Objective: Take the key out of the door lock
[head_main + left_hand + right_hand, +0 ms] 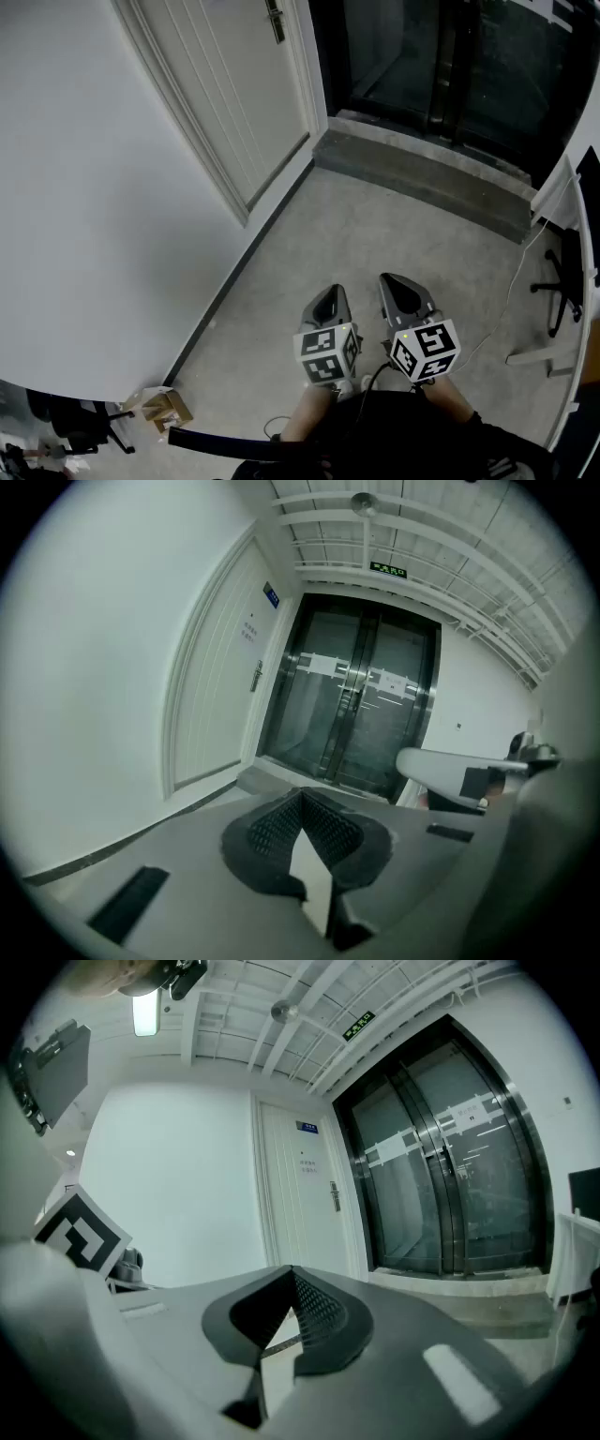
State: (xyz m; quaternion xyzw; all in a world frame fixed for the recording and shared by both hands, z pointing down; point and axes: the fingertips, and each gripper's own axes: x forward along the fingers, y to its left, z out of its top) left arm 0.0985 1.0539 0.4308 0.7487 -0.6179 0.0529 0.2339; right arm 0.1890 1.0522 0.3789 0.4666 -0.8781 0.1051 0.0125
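Observation:
A white door [234, 84] stands at the far left of the corridor, with its handle and lock plate [275, 21] high on its right side. The same handle appears small in the left gripper view [255, 675] and in the right gripper view [335, 1195]. No key can be made out at this distance. My left gripper [330, 294] and right gripper [401, 283] hang side by side low over the floor, far from the door. In each gripper view the jaws meet at the tip with nothing between them: left [300, 797], right [292, 1274].
A raised concrete step [422, 173] runs before dark glass double doors [361, 705]. A white wall [94, 234] lines the left. A small cardboard box [164, 408] lies by its base. An office chair [562, 281] and a floor cable [511, 281] are on the right.

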